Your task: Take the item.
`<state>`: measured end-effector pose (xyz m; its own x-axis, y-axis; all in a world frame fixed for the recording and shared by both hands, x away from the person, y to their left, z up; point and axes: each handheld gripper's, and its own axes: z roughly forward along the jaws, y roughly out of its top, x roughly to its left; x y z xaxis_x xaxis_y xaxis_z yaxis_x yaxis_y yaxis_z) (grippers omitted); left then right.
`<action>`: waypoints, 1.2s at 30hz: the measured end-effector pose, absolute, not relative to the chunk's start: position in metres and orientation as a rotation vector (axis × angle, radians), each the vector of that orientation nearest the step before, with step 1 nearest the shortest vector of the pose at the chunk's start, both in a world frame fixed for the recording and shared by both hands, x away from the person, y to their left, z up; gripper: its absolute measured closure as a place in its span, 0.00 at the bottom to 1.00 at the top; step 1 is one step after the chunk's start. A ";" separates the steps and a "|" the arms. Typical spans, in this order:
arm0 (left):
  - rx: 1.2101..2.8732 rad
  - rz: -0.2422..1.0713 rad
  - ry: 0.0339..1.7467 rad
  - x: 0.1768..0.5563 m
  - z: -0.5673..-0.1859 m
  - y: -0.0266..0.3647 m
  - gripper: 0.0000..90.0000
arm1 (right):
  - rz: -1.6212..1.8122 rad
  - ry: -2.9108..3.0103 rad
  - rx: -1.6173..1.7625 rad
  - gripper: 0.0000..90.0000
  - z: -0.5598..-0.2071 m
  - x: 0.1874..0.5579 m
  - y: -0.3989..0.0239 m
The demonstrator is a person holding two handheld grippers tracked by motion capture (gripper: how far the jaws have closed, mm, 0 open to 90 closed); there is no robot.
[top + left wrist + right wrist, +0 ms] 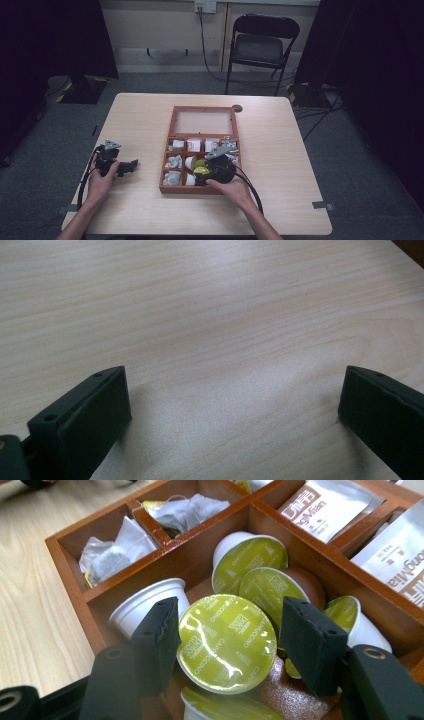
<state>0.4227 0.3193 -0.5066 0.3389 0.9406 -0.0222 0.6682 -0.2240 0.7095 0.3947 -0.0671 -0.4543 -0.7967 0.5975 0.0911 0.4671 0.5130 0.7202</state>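
A wooden compartment box (171,150) stands in the middle of the table with its glass lid (204,121) folded back. My right gripper (232,617) reaches down into a near compartment full of coffee capsules. A capsule with a yellow-green foil lid (227,642) lies between its jaws. The left pad is at the lid's rim, and a thin gap shows at the right pad. In the high view my right gripper (204,168) sits over the box's near middle. My left gripper (129,166) rests open on bare table (225,315), left of the box, holding nothing.
More capsules (250,560) and an upturned white one (145,605) crowd the same compartment. Tea bags (185,510) and silver sachets (325,500) fill neighbouring compartments. A folding chair (262,45) stands beyond the table's far edge.
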 end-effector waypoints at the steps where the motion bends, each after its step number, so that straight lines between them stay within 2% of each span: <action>1: 1.979 0.559 1.403 0.423 -0.507 0.319 0.00 | 1.149 2.581 0.923 0.44 -0.454 0.395 -0.067; 17: 1.979 0.559 1.403 0.423 -0.507 0.319 0.00 | 1.122 2.624 0.899 0.40 -0.457 0.395 -0.064; 36: 1.978 0.560 1.403 0.423 -0.507 0.319 0.00 | 1.032 2.701 0.934 0.41 -0.462 0.401 -0.061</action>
<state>0.4227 0.3193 -0.5066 0.3393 0.9404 -0.0216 0.6673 -0.2244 0.7101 0.4010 -0.0607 -0.4616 -0.8060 0.5802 0.1169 0.5103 0.5812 0.6339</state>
